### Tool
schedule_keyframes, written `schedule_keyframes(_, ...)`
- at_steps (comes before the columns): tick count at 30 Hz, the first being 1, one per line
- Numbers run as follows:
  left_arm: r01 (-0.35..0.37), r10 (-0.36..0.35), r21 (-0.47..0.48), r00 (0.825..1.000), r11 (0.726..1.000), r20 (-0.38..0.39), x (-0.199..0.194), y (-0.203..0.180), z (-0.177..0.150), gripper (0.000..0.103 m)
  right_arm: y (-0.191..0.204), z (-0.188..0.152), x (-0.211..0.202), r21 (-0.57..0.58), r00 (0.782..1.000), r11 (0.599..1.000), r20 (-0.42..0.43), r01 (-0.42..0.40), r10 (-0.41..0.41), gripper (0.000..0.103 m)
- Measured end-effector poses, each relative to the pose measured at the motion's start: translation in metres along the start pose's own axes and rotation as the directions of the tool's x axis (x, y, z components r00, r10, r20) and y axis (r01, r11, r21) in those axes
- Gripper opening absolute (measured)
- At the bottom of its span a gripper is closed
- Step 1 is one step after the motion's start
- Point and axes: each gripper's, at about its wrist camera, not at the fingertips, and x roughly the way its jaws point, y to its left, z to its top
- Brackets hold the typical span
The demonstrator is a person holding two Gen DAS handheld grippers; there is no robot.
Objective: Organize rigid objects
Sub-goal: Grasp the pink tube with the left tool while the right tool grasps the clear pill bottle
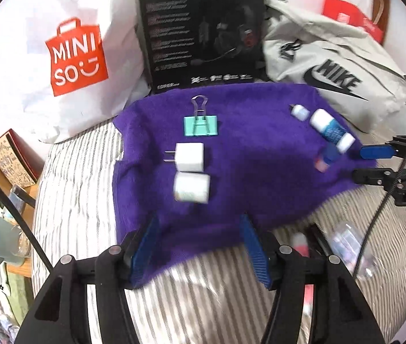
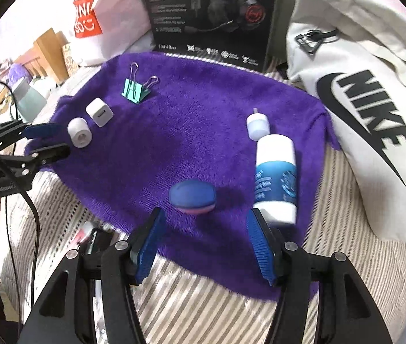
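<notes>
Grippers: left gripper (image 1: 200, 246) and right gripper (image 2: 204, 243) – jaws apart, nothing between.
Purple cloth (image 2: 174, 132): holds everything.
Bottle (image 2: 276, 175): lying beside small vial (image 2: 257, 126).
Charger (image 1: 190, 157): touching white roll (image 1: 192, 187) – blurred.
Binder clip (image 1: 201, 124): beyond charger.

Each black-framed gripper (image 1: 200, 246) (image 2: 205, 243) has ribbed blue pads, silver pivot screws and a black cable.

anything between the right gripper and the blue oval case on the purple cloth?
Nothing visible. The right gripper is open, the blue oval case just ahead on bare purple cloth. The white bottle lies off to the side.
</notes>
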Motion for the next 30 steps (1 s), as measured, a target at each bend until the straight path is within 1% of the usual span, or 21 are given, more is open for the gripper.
schedule_keyframes(4, 0.030, -0.030, 0.032, 1.000, 0.999, 0.004, -0.011, -0.020, -0.021, 0.059, 0.001, -0.020, -0.016, 0.028, 1.000, 1.000, 0.027, -0.013, 0.012, 0.059)
schedule_keyframes(7, 0.051, -0.050, 0.045, 0.999, 0.998, -0.021, -0.006, -0.036, -0.035, 0.059, 0.003, -0.040, -0.029, 0.054, 0.999, 0.998, 0.041, -0.025, 0.023, 0.060)
schedule_keyframes(10, 0.074, -0.072, 0.048, 0.996, 0.996, -0.046, 0.000, -0.049, -0.053, 0.059, 0.004, -0.063, -0.039, 0.087, 0.998, 0.996, 0.051, -0.034, 0.030, 0.066)
schedule_keyframes(11, 0.091, -0.089, 0.048, 0.995, 0.995, -0.055, 0.002, -0.054, -0.059, 0.059, 0.005, -0.072, -0.042, 0.095, 0.998, 0.995, 0.049, -0.037, 0.033, 0.066)
schedule_keyframes(13, 0.095, -0.091, 0.056, 0.994, 0.994, -0.066, 0.005, -0.061, -0.066, 0.060, 0.006, -0.086, -0.046, 0.110, 0.998, 0.993, 0.046, -0.040, 0.035, 0.066)
schedule_keyframes(14, 0.109, -0.106, 0.056, 0.993, 0.992, -0.052, 0.004, -0.063, -0.068, 0.060, 0.007, -0.095, -0.048, 0.118, 0.998, 0.992, 0.048, -0.045, 0.040, 0.066)
schedule_keyframes(15, 0.124, -0.121, 0.056, 0.991, 0.991, -0.062, 0.006, -0.066, -0.069, 0.060, 0.006, -0.102, -0.049, 0.128, 0.998, 0.990, 0.047, -0.057, 0.051, 0.066)
schedule_keyframes(16, 0.121, -0.117, 0.061, 0.991, 0.991, -0.067, 0.007, -0.068, -0.070, 0.060, 0.006, -0.109, -0.050, 0.140, 0.997, 0.988, 0.044, -0.068, 0.062, 0.066)
schedule_keyframes(18, 0.092, -0.086, 0.077, 0.993, 0.993, -0.075, 0.013, -0.073, -0.071, 0.060, 0.005, -0.121, -0.049, 0.161, 0.997, 0.984, 0.035, -0.076, 0.072, 0.066)
schedule_keyframes(20, 0.079, -0.073, 0.088, 0.995, 0.993, -0.063, 0.016, -0.076, -0.068, 0.061, 0.005, -0.130, -0.047, 0.178, 0.997, 0.981, 0.022, -0.074, 0.071, 0.066)
schedule_keyframes(22, 0.082, -0.077, 0.074, 0.995, 0.994, -0.062, 0.018, -0.075, -0.065, 0.061, 0.004, -0.137, -0.045, 0.200, 0.997, 0.976, 0.015, -0.083, 0.081, 0.066)
schedule_keyframes(24, 0.070, -0.067, 0.060, 0.996, 0.996, -0.053, 0.021, -0.074, -0.060, 0.061, 0.005, -0.141, -0.045, 0.208, 0.996, 0.974, 0.017, -0.086, 0.084, 0.066)
schedule_keyframes(27, 0.072, -0.070, 0.056, 0.997, 0.996, -0.032, 0.024, -0.075, -0.056, 0.050, 0.007, -0.145, -0.045, 0.212, 0.996, 0.973, 0.022, -0.094, 0.091, 0.066)
schedule_keyframes(28, 0.076, -0.074, 0.060, 0.997, 0.995, -0.031, 0.024, -0.076, -0.056, 0.041, 0.007, -0.146, -0.045, 0.213, 0.995, 0.972, 0.021, -0.095, 0.093, 0.066)
schedule_keyframes(29, 0.084, -0.082, 0.065, 0.996, 0.994, -0.031, 0.023, -0.078, -0.055, 0.030, 0.009, -0.146, -0.045, 0.212, 0.996, 0.973, 0.023, -0.095, 0.092, 0.066)
schedule_keyframes(30, 0.089, -0.087, 0.068, 0.996, 0.994, -0.031, 0.023, -0.079, -0.055, 0.026, 0.009, -0.147, -0.045, 0.212, 0.995, 0.972, 0.023, -0.096, 0.093, 0.066)
